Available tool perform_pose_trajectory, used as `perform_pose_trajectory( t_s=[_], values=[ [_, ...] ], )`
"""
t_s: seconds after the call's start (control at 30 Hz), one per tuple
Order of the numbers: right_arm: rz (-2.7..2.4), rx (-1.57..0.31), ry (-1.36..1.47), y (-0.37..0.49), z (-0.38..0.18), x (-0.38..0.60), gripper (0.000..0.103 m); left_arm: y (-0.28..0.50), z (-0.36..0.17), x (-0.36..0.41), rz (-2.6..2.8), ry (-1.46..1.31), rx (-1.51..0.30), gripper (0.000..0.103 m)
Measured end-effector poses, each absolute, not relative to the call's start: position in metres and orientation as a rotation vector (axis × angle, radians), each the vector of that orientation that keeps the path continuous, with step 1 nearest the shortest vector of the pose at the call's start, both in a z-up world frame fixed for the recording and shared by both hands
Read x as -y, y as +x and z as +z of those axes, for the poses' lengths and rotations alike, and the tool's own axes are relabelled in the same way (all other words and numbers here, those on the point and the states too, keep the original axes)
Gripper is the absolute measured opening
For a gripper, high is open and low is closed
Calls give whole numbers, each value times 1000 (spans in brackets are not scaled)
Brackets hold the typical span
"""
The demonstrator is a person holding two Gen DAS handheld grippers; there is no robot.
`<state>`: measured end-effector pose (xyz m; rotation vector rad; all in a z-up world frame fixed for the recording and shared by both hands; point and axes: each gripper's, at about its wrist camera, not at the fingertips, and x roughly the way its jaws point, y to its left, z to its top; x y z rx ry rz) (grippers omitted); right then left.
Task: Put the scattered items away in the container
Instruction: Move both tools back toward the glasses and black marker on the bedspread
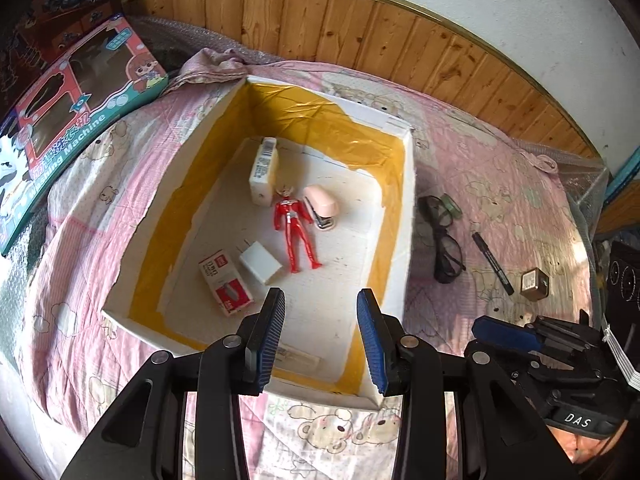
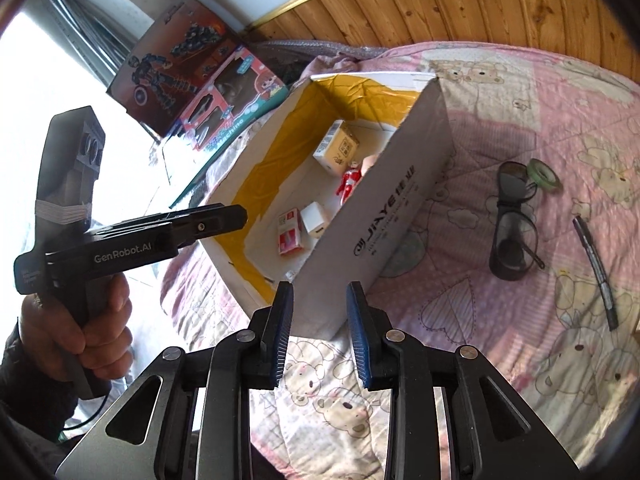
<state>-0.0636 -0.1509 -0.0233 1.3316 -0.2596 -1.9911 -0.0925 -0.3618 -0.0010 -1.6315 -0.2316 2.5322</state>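
Observation:
A white cardboard box [image 1: 402,216] with yellow tape inside lies on the pink bedspread. It holds a red toy figure [image 1: 294,228], a pink stapler [image 1: 322,206], a cream carton [image 1: 264,170], a white cube [image 1: 260,266] and a red-and-white staples packet [image 1: 226,286]. My left gripper [image 1: 322,336] hovers open and empty over the box's near end. Right of the box lie black glasses [image 2: 510,220], a green tape roll [image 2: 542,174], a black marker [image 2: 596,270] and a small brown box [image 1: 534,284]. My right gripper [image 2: 320,334] is open and empty at the box's near corner [image 2: 320,308].
Two toy boxes [image 1: 76,120] lean at the back left beside the wooden headboard [image 1: 360,36]. A person's hand [image 2: 80,332] holds the left gripper's handle at the left of the right wrist view. Bare bedspread [image 2: 500,340] lies in front of the scattered items.

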Motion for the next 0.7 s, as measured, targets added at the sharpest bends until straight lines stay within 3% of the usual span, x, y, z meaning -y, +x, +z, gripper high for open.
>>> perform_pose_trajectory(
  t_s=[0.7],
  values=[
    [-2256,572,1395,-56,-40,0,31,-130,-12,224,2316,-1597,15,42]
  ],
)
